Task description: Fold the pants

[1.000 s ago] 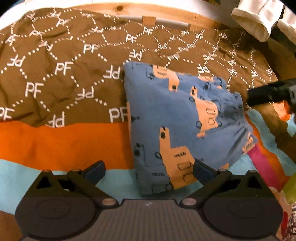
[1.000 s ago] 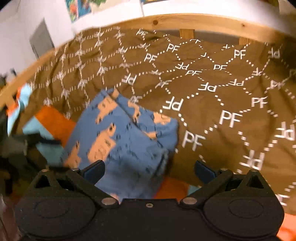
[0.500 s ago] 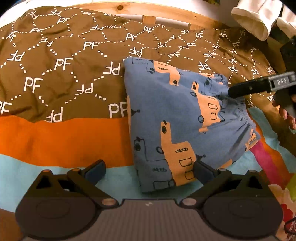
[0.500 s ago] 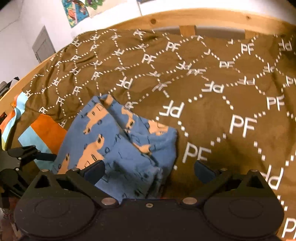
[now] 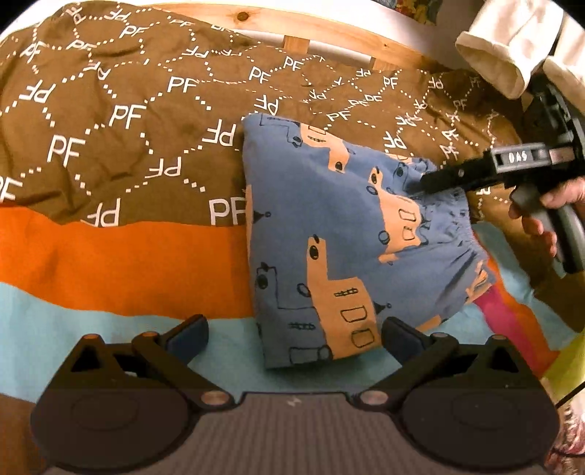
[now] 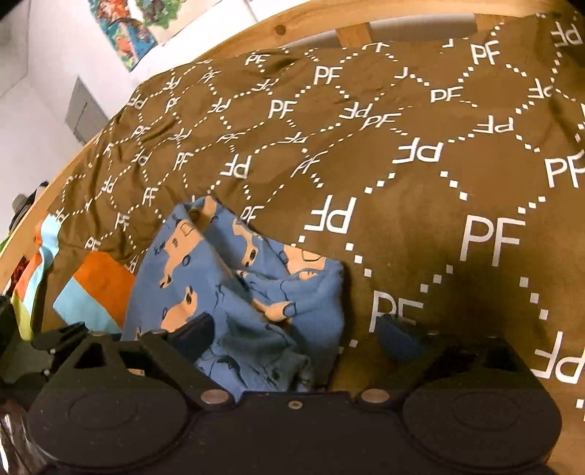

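Two open grippers, folded pants [image 5: 329,234] between

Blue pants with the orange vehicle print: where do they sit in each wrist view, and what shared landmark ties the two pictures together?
Left wrist view: the blue pants lie centre-right, folded, reaching down towards the bottom of the picture.
Right wrist view: the blue pants lie lower left of centre, bunched.
Shared landmark: the brown PF-print blanket under them, below the wooden bed rail.

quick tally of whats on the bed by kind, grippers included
pants: 1, blue with orange vehicles, folded
brown PF blanket: 1
striped cover beneath: 1
left gripper: 1
right gripper: 1, jaws just closing slightly, waistband between them, not pinched
Total: 5
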{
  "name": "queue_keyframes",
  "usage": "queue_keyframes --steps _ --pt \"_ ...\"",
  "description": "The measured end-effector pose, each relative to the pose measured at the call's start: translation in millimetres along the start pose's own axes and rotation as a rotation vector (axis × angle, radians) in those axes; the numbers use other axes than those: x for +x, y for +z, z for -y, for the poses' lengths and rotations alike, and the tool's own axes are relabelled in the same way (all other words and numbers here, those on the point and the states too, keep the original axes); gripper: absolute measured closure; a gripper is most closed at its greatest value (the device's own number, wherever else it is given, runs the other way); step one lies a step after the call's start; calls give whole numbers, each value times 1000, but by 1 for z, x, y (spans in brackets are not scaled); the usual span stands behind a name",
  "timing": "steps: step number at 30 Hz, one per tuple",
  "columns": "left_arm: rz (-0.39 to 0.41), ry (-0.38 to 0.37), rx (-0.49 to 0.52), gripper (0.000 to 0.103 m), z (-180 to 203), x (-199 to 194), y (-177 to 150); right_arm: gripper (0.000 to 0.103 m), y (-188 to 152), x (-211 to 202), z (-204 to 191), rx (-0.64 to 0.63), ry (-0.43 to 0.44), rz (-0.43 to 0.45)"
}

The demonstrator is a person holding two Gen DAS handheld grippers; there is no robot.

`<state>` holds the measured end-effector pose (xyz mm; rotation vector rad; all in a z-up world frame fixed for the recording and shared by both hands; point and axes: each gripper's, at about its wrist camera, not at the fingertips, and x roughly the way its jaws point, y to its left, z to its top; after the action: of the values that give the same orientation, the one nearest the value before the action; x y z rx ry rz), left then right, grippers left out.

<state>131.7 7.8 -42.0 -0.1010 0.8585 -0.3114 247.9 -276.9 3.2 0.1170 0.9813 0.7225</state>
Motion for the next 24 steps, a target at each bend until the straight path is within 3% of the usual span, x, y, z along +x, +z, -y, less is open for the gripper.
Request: queue_keyframes --steps 7,11,15,18,24 --pt "-22 20 9 0 3 3 2 31 1 1 -2 -10 -57 0" --pt "-24 25 -8 0 4 3 3 59 2 3 -9 -22 -41 -6" --pt "-41 19 -16 1 4 3 5 65 4 4 -9 0 -40 -5" --pt "-35 29 -44 8 1 0 4 69 3 0 -5 47 -24 9" --pt "-36 8 -93 23 -1 -5 4 70 2 -1 -9 24 -39 9"
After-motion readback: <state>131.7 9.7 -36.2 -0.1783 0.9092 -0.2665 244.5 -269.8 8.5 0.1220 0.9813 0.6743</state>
